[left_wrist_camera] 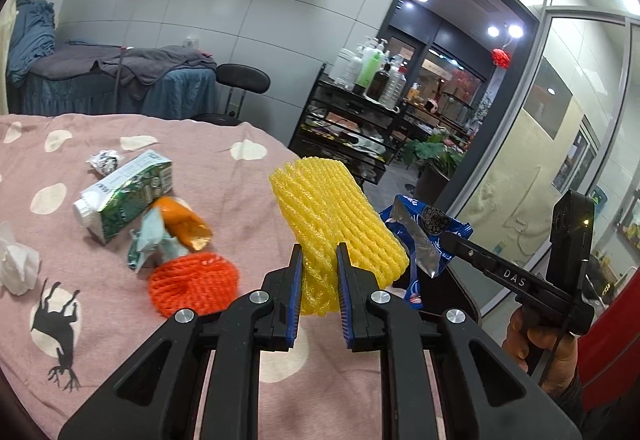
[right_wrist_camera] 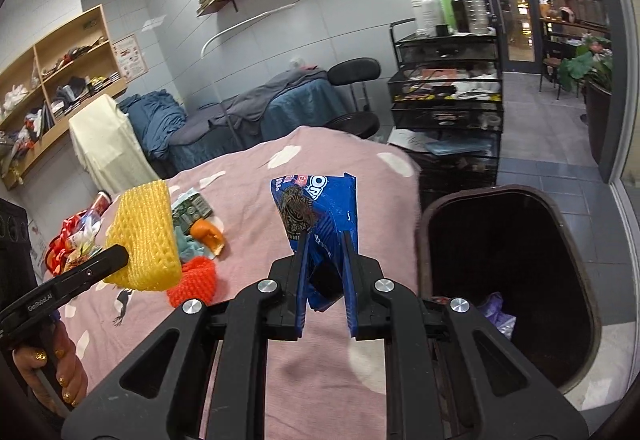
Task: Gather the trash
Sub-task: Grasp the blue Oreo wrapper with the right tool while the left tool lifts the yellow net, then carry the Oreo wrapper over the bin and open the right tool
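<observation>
Left gripper (left_wrist_camera: pixel 319 254): we clamp the yellow foam fruit net (left_wrist_camera: pixel 336 218), raised above the pink dotted blanket (left_wrist_camera: pixel 132 320).
Right gripper (right_wrist_camera: pixel 324 244): we pinch the blue Oreo wrapper (right_wrist_camera: pixel 316 208), upright beside the dark bin (right_wrist_camera: pixel 508 280).

Both grippers closed on a load and raised

The left gripper (left_wrist_camera: pixel 319 252) is pinching a yellow foam net (left_wrist_camera: pixel 336 216) between its blue-padded fingers (left_wrist_camera: pixel 295 280), held above the pink surface. The right gripper (right_wrist_camera: pixel 325 240) is clamping a blue wrapper (right_wrist_camera: pixel 316 208) just to its right. A hand (left_wrist_camera: pixel 540 344) is gripping the right tool's handle, and painted nails, apparently gold, are curling round the left handle (right_wrist_camera: pixel 60 380).
</observation>
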A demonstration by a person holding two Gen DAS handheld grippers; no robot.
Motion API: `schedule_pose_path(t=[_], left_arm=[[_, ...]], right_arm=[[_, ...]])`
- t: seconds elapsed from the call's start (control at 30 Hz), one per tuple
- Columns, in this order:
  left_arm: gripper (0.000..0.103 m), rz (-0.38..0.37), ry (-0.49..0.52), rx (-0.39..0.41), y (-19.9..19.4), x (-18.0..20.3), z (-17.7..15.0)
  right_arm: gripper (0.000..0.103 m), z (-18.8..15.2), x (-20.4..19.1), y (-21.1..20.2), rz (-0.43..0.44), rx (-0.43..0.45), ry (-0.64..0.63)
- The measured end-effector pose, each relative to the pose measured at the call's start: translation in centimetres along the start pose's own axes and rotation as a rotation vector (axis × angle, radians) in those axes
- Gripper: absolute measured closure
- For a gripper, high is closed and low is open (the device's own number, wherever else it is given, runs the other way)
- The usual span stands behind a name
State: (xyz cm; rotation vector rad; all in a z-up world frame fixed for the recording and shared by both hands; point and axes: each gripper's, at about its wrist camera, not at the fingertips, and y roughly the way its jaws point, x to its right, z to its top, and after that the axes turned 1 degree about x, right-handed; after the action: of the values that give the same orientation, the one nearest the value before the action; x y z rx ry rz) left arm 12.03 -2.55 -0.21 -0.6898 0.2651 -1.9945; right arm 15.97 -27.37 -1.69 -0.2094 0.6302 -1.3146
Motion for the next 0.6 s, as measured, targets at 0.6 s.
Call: schedule_pose_path(t=[0.6], left_arm=[[0.087,-0.107,0.089,-0.058,3.8,6.0,-0.6]], right_arm=[[0.087,-1.4,7.9,-3.3,-0.226,0.068,0.129]])
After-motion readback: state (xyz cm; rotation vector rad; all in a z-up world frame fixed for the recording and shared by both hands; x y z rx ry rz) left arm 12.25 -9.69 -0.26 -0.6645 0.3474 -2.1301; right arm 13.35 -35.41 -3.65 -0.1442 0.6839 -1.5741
